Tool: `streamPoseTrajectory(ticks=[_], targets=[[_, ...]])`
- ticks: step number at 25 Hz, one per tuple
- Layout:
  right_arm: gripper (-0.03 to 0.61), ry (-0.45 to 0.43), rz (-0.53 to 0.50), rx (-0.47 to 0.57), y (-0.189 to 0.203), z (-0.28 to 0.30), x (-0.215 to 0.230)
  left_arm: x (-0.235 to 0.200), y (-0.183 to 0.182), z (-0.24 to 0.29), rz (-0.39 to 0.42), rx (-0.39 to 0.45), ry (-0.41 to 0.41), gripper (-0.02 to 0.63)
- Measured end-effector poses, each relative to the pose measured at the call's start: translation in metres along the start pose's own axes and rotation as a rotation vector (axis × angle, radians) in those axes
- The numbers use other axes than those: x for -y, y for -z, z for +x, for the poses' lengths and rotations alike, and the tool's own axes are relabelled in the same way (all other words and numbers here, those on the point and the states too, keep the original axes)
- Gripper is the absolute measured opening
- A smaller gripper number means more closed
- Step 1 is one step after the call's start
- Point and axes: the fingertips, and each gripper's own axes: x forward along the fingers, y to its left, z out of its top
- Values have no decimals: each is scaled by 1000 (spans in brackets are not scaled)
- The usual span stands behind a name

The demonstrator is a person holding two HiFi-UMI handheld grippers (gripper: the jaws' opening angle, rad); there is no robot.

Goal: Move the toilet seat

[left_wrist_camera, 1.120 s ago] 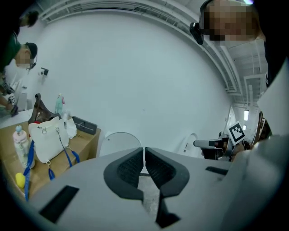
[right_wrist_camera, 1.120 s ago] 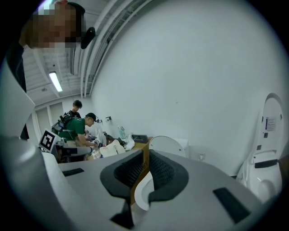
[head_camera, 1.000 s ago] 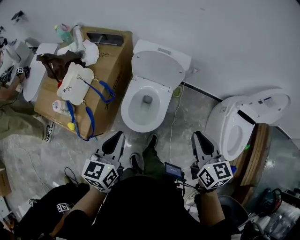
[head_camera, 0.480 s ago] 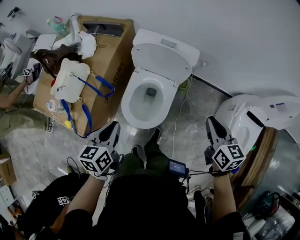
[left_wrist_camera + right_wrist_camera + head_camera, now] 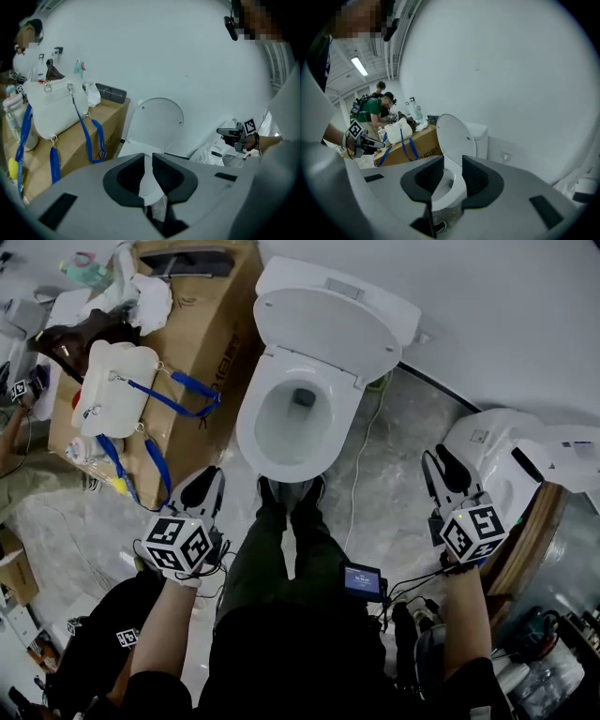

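A white toilet stands against the wall with its lid raised and the bowl open. My left gripper hangs over the floor at the bowl's front left, apart from it. Its jaws have just been opening and show a narrow gap with nothing between them. My right gripper is off to the bowl's right, jaws also just opened, wider, and empty. In the left gripper view the lid rises beyond the left gripper. In the right gripper view the lid stands behind the right gripper.
A cardboard box with a white bag on blue straps stands left of the toilet. A second white toilet lies at the right. My shoes touch the bowl's front. People work at the far left.
Both grippers have sunk and spread apart, the right one sliding toward the second toilet. The view has come closer to the toilet. The right jaws have parted.
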Motion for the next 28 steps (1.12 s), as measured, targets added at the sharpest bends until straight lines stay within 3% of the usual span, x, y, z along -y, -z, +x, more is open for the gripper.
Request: streamPoseTrajectory(ticks=[3,5,9,11,14,16,20,23,25,28], targets=[[149,-48,26,-36,17,32,-6,-25,29,32,-18,-80,12,91],[164,-93,105,-61,31,53,-21,-39,50,50,-62,-130,20,118],[184,-236,578,-15,11,85,-38,-52,66,74,-128,-166,53,135],[184,-252,678,65,-24,96,-27,-53,69,82,-122,-171,69,135],[184,-223,605,157,-60,123,-15,-59,77,101,-124,-189,87,135],[189,-237,619,168,-55,148,-18,-66,86,117,-146,-198,90,137],[210,-204,736,71,21,194,-28,-86,115,151,-172,-234,77,154],[245,-137,666,-78,93,213,-37,-106,143,167,-187,-273,57,178],[253,-146,610,-146,130,221,-48,-121,161,176,-208,-299,48,198],[255,-160,636,-204,173,227,-58,-137,189,190,-281,-337,55,221]])
